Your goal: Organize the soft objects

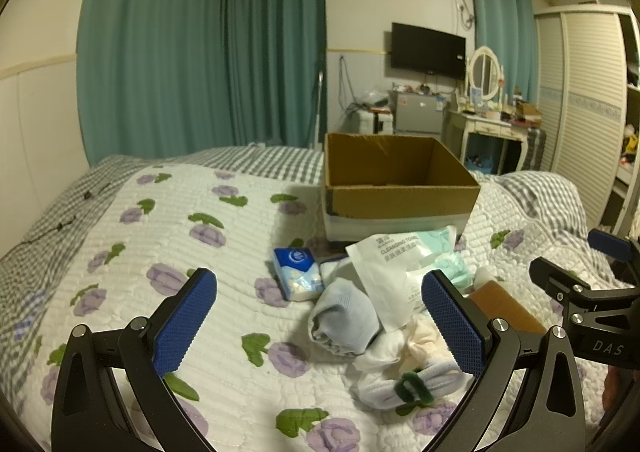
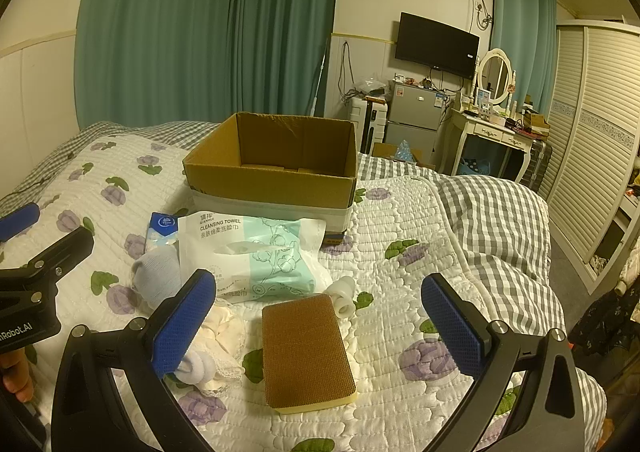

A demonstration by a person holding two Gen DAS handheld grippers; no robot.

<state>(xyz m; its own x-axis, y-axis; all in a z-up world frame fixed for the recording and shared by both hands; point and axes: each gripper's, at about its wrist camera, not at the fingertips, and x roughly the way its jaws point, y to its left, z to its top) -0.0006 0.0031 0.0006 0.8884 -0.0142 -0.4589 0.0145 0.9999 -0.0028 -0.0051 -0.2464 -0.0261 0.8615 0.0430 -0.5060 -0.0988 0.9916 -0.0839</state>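
Observation:
An open empty cardboard box (image 1: 400,182) (image 2: 276,168) stands on the flowered quilt. In front of it lies a pile: a blue tissue pack (image 1: 298,272) (image 2: 162,226), a cleansing towel pack (image 1: 404,272) (image 2: 260,256), a rolled pale blue sock (image 1: 346,318) (image 2: 156,278), white and cream cloths (image 1: 404,368) (image 2: 218,336), and a brown-topped sponge (image 2: 306,356) (image 1: 506,306). My left gripper (image 1: 320,328) is open above the blue sock. My right gripper (image 2: 320,328) is open above the sponge.
The bed's quilt (image 1: 180,252) spreads to the left, a grey checked blanket (image 2: 492,212) to the right. A small white roll (image 2: 344,294) lies beside the sponge. A wardrobe (image 2: 592,140), dressing table and fridge stand beyond the bed.

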